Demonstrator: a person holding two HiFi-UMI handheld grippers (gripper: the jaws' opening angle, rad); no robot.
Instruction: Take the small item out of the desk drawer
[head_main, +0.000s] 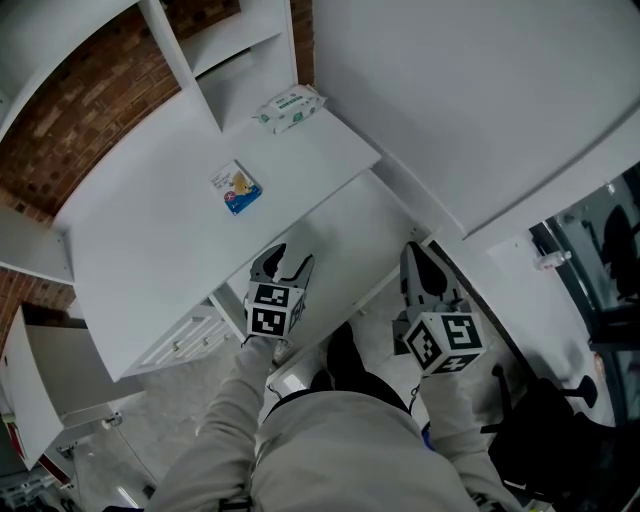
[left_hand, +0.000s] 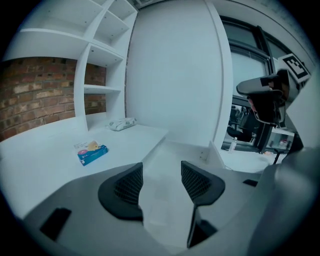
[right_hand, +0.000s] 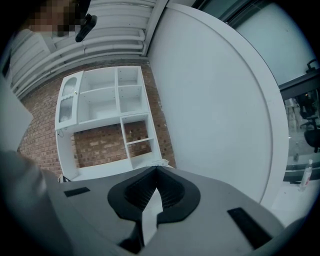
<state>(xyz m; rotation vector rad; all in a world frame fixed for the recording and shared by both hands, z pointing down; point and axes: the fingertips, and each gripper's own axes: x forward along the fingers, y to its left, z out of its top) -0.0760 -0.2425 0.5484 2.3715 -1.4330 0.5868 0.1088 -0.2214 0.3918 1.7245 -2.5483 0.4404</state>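
Jaws on the left gripper (left_hand: 162, 172) stand wide apart with nothing between them, so this tool is ready to grab but holds nothing. It points down and forward over a low white ledge (head_main: 350, 240) that sits beside the desk (head_main: 150, 220) and a step lower than its top. I think it is open like this because it is getting ready to take hold of something. The right gripper (right_hand: 156, 172) has its jaws closed together, tip to tip, and it is empty too. It points out level toward the brick wall and shelves, so it seems to be just waiting out of the way. No open drawer shows in any view. Some white fronts with handles (head_main: 185, 340) sit under the near edge of the desk, and they may be the drawers. The small item inside a drawer cannot be seen. A small blue pack (head_main: 238, 189) lies flat on the desk top, well apart from both tools, and a white wipes pack (head_main: 288, 108) lies farther back. I cannot tell if the blue pack is the item.
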